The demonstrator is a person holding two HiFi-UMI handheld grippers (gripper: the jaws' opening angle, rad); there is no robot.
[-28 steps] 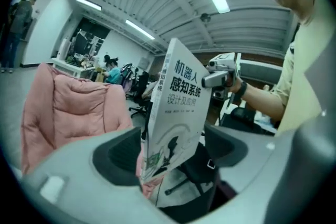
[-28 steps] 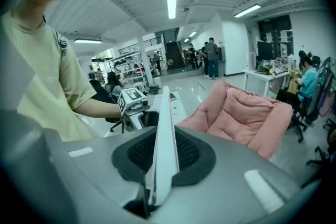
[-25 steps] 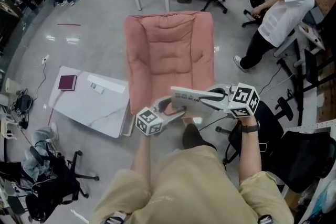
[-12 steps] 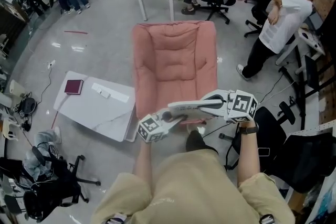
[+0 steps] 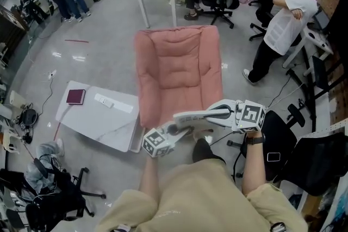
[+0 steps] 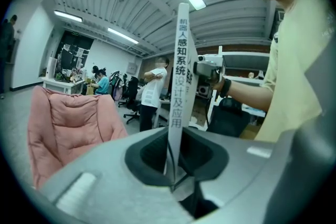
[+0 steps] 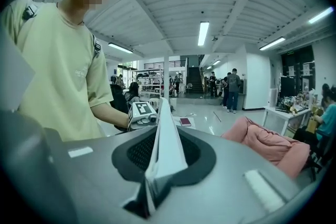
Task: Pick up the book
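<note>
Two grippers on one book (image 5: 197,115) right now, held flat in the air at the lower middle of the head view, just ahead of the wearer's chest and in front of the near edge of the pink cushioned chair (image 5: 178,65). Coming in from the lower left, the left gripper (image 5: 181,128) has its jaws closing, with the book's end between them and the pads on it. In the left gripper view the white printed spine stands upright in that gap. From the right, the right gripper (image 5: 216,112) has its jaws drawn in tight, pinching the book's other end. Off to the left of the frame sits a low white table (image 5: 103,119) with a maroon notebook (image 5: 75,96) on its far corner. A person in a white shirt (image 5: 285,22) stands at the upper right.
</note>
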